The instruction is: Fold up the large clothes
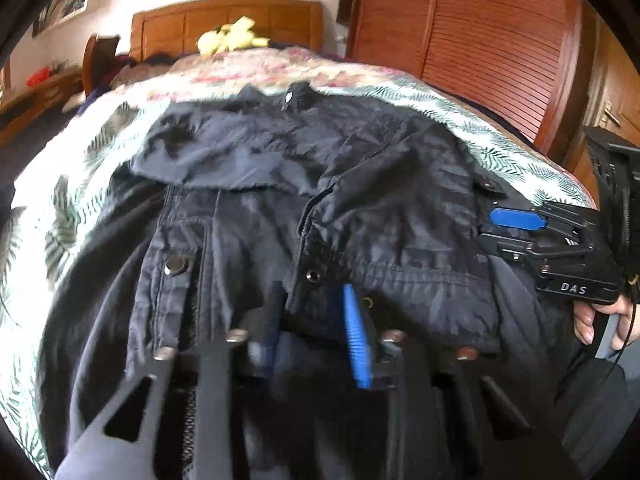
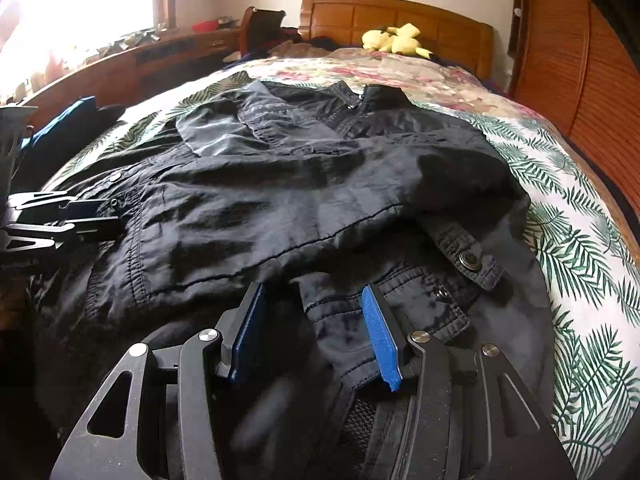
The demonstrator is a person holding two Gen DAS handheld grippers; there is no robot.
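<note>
A large dark navy jacket lies spread on the bed, collar far, sleeves folded across its front; it also shows in the right wrist view. My left gripper is open, blue pads apart over the jacket's near hem by the snap buttons. My right gripper is open, its jaws straddling a fold of the hem, touching the cloth without clamping it. The right gripper also shows in the left wrist view at the jacket's right edge. The left gripper also shows in the right wrist view at the jacket's left edge.
The bed has a leaf-print cover and a floral quilt. A yellow plush toy lies by the wooden headboard. A slatted wooden wardrobe stands on the right. A wooden desk runs under the window at left.
</note>
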